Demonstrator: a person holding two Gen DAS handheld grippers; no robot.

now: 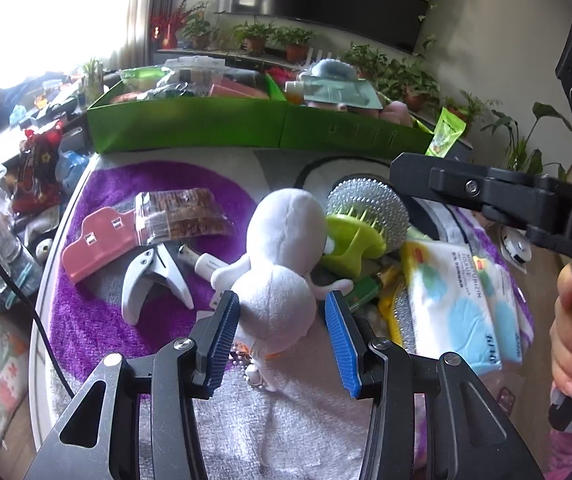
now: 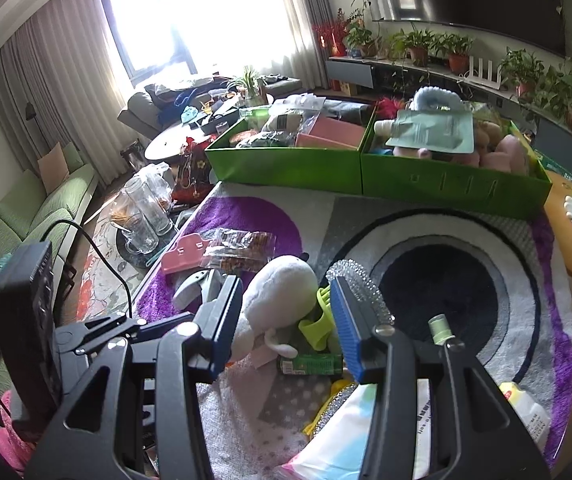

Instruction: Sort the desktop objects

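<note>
- The left gripper (image 1: 282, 320) has its fingers open, straddling the white plush toy (image 1: 282, 252) on the tabletop rug (image 1: 134, 320).
- The toy's long axis runs away from the fingers.
- The right gripper (image 2: 290, 320), also open and empty, hangs just beside.

The tissue pack (image 2: 326, 432) is partly hidden behind the right gripper (image 2: 286, 324), its print unreadable.

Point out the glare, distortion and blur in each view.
Left wrist view: the window blows out to white at upper left, and the green box bows in a fisheye curve. Right wrist view: the window glares behind the curtains, black corners vignette the picture, and the nearby white plush toy looks soft.
</note>
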